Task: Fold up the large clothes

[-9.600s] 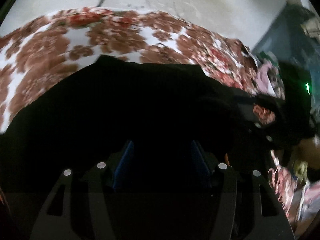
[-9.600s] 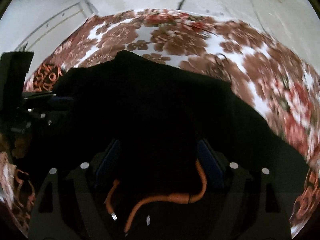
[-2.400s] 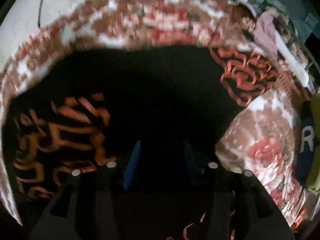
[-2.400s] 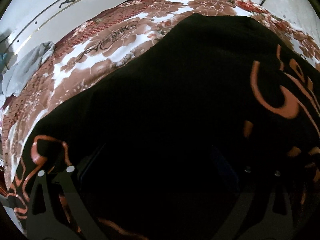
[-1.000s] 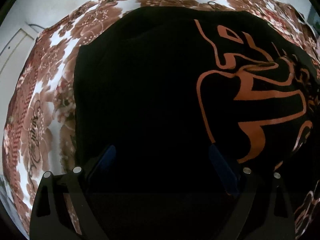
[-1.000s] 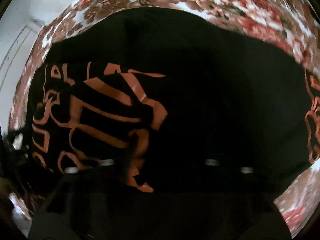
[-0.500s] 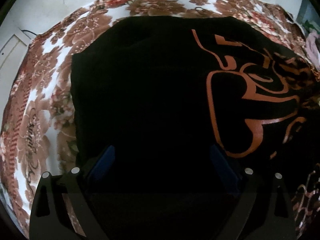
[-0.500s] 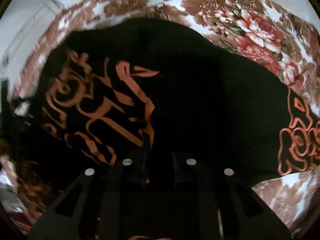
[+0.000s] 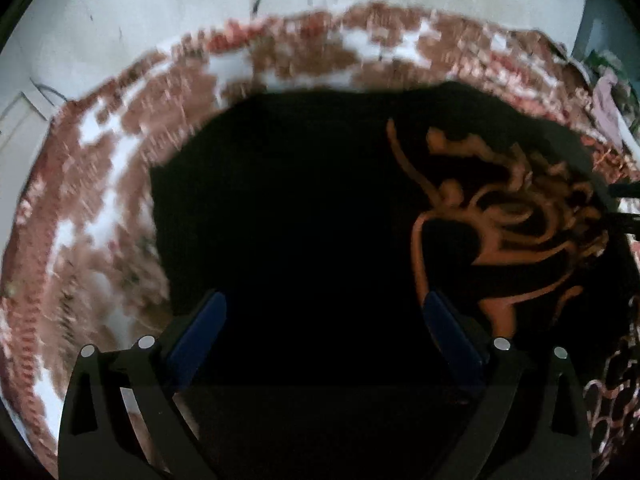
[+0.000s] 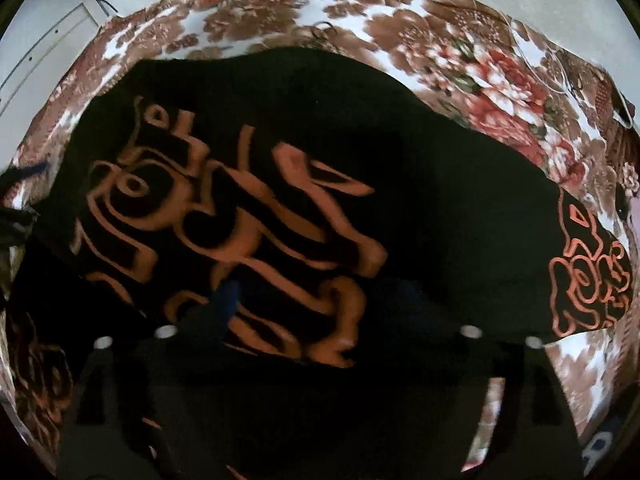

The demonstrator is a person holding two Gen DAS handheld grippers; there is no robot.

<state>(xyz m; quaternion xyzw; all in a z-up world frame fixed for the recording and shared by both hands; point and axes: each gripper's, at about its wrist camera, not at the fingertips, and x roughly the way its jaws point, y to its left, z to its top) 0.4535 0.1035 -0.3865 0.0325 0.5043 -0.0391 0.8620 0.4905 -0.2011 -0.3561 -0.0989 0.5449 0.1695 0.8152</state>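
A black garment (image 10: 420,184) with orange line patterns lies folded and flat on a floral bedspread (image 10: 492,76) in brown, red and white, its printed panel uppermost. The left gripper (image 9: 324,320) hangs above the garment's plain black part, its blue-padded fingers (image 9: 200,332) spread wide, nothing between them. The right gripper (image 10: 320,312) is over the orange print; its jaws are opening, released from the cloth. A pale wall (image 9: 160,8) rises behind the bed.

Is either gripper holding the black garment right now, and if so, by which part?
Neither. The left gripper stands open above the black garment; the right gripper is opening, nothing pinched.
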